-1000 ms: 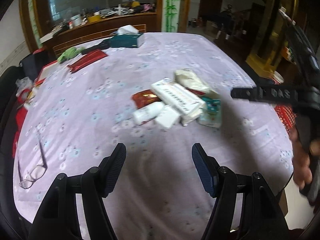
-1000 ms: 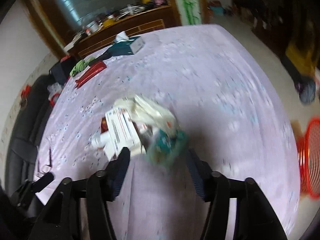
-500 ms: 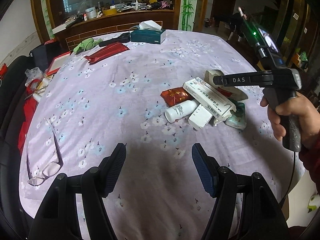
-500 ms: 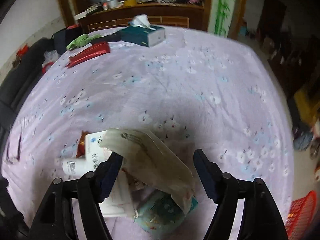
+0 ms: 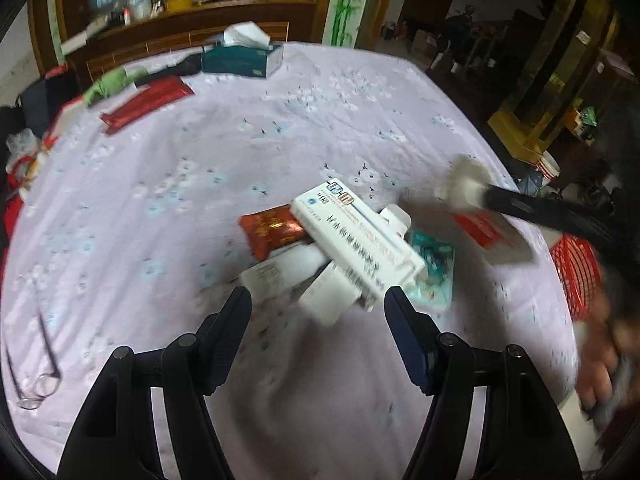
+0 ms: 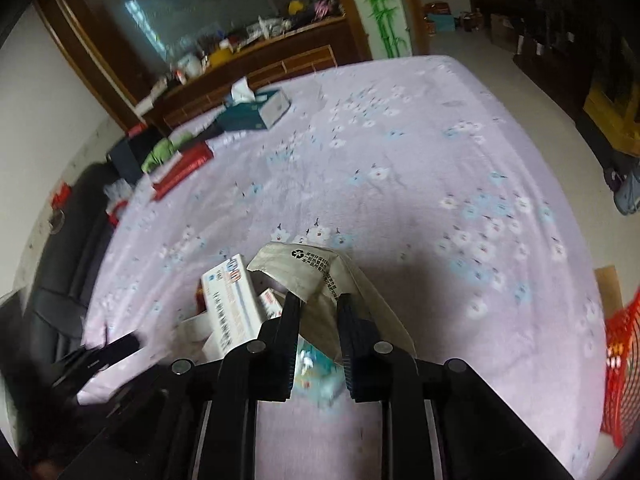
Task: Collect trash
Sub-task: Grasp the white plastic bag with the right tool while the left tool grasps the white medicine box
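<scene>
In the left wrist view, the left gripper (image 5: 318, 312) is held with its jaws spread wide and nothing between them, just short of the trash pile on the lilac flowered tablecloth (image 5: 200, 152). The pile is made up of a long white carton (image 5: 356, 240), a red sachet (image 5: 272, 230), a white bottle (image 5: 280, 270) and a teal packet (image 5: 434, 260), all touching or overlapping. Half a second ago the pile lay farther off; it now sits right at the near fingertips, so this gripper has been brought in toward it. At the right, the cream paper wrapper (image 5: 466, 186) is seen blurred at the tip of the right gripper, raised off the pile where it had lain before. A red mesh basket (image 5: 576, 272) is visible beyond the table's right edge.

In the right wrist view, the right gripper (image 6: 318, 304) is pressed together on the cream wrapper (image 6: 316, 270), pinched at its near portion, with printed text and a recycling mark facing up. Half a second ago the jaws were spread around it; they have since been closed. The carton (image 6: 232, 300) and teal packet (image 6: 316, 364) remain on the cloth below and left. The basket (image 6: 622, 364) is seen at the far right, off the table.

The first piece is judged to be secured, and a carry rightward to the basket appears to be what comes next, with the rest of the pile left to clear.
</scene>
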Motion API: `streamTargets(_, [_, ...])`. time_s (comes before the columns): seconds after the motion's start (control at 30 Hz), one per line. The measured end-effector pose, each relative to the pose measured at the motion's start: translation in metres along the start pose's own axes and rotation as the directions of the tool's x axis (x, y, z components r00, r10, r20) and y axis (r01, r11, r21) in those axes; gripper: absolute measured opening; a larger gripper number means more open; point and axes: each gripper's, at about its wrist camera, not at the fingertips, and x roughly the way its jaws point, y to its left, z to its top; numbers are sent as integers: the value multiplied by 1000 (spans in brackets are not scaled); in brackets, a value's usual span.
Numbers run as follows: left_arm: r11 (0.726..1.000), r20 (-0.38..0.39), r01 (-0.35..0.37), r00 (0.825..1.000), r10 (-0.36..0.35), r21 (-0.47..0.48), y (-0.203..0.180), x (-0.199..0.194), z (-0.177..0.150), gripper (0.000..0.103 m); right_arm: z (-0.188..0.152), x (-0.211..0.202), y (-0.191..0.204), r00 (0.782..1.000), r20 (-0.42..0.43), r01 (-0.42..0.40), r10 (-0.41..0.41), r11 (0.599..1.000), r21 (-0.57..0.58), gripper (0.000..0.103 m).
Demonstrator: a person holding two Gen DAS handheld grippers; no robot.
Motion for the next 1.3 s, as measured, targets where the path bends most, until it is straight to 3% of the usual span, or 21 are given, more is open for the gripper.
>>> streamTargets(0.2, [993,-104,-24,995,11,-118,-9,48,27,67,-29,-54,-11,998,62,-6,6,1000,0,20])
streamTargets(0.3, [990,-118,-72,991,57,-121,-20,62,35,68,-38,-69,-20,997,75,-6,5,1000,15,20])
streamTargets(0.33, [989,-125,-87,990,72,-118,-24,67,37,73,-42,-73,-23,997,77,-5,3,1000,22,20])
streamTargets(0.47, [984,-98,-123,989,111,-129,-29,74,43,78,-54,-84,-33,997,73,-2,0,999,36,20])
streamTargets(0.77, [991,-106,-45,994,32,-123,-37,87,55,77,-71,-95,-38,997,71,-19,15,998,64,20])
streamTargets(0.87, [988,-90,12,996,-26,-154,-38,87,55,51,-76,-97,-38,998,69,-17,13,997,69,20])
streamTargets(0.9, [988,-95,12,995,-27,-151,-40,88,55,27,-78,-99,-38,997,71,-11,6,998,68,20])
streamTargets(0.97, [990,-90,11,996,-24,-141,-43,89,54,15,-81,-102,-39,997,74,-4,-1,997,73,20])
streamTargets(1.13, [992,-48,49,997,-54,-115,-49,77,50,14,-86,-110,-44,996,82,14,-21,996,93,20])
streamTargets(1.3, [1000,61,22,998,-22,-3,-66,34,35,14,-89,-115,-46,994,100,29,-40,993,112,20])
